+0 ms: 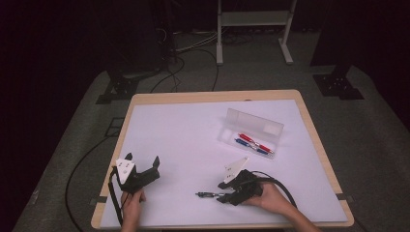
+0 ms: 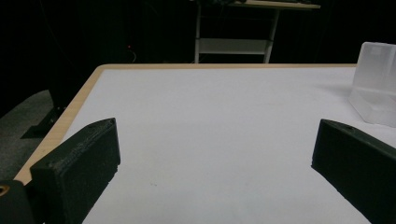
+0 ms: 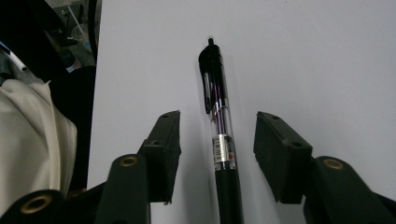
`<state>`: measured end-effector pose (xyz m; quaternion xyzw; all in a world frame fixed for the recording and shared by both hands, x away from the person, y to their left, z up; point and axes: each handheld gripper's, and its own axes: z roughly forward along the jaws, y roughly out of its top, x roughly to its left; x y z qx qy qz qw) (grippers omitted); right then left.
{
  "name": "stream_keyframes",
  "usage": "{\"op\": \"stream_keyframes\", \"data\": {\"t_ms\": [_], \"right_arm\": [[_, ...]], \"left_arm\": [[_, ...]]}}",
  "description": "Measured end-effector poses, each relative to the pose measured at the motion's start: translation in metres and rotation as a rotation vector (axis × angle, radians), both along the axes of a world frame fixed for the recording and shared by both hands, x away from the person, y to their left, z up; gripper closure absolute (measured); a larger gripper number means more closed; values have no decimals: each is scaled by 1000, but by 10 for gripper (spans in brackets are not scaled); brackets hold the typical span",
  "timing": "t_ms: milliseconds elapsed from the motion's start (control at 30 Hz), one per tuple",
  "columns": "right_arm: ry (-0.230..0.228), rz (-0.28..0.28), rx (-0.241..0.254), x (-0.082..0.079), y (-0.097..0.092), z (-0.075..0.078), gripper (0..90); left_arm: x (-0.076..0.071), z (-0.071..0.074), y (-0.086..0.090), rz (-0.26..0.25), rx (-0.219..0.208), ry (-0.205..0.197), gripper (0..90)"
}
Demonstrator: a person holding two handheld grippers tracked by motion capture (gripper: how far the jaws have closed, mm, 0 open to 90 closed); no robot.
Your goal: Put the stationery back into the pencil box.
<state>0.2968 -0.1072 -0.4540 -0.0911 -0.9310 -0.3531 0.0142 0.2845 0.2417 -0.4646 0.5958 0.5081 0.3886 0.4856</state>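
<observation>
High view first: the white-covered table [image 1: 193,130] carries a clear plastic pen case [image 1: 251,133] standing open well beyond the right gripper [image 1: 220,195], with a red pen [image 1: 251,140] and a blue pen [image 1: 249,146] lying inside it. Off to that gripper's far side, the left gripper [image 1: 142,170] rests in the person's hand, jaws spread wide over bare table and holding nothing.

Between the right gripper's jaws lies the black pen [image 3: 219,135], flat on the table, its clip end pointing away from the gripper and its grip end running back under it. The jaws stand about half open, a clear gap on each side of the barrel; neither pad touches it.

To take it well, I judge the gripper should stay centred so both pads meet the barrel together, sink until the pads bracket its widest line, and close gently on the labelled section so the round barrel cannot roll or squirt out.
</observation>
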Motion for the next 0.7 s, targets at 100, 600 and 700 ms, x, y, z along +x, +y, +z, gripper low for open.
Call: {"op": "stream_keyframes", "data": {"t_ms": [100, 600, 700], "right_arm": [[1, -2, 2, 1, 3, -2, 533], [-37, -12, -23, 1, 8, -10, 716], [-44, -14, -24, 0, 8, -10, 750]], "left_arm": [[0, 0, 0, 0, -1, 0, 4], [0, 0, 0, -1, -2, 0, 4], [0, 0, 0, 0, -2, -1, 4]]}}
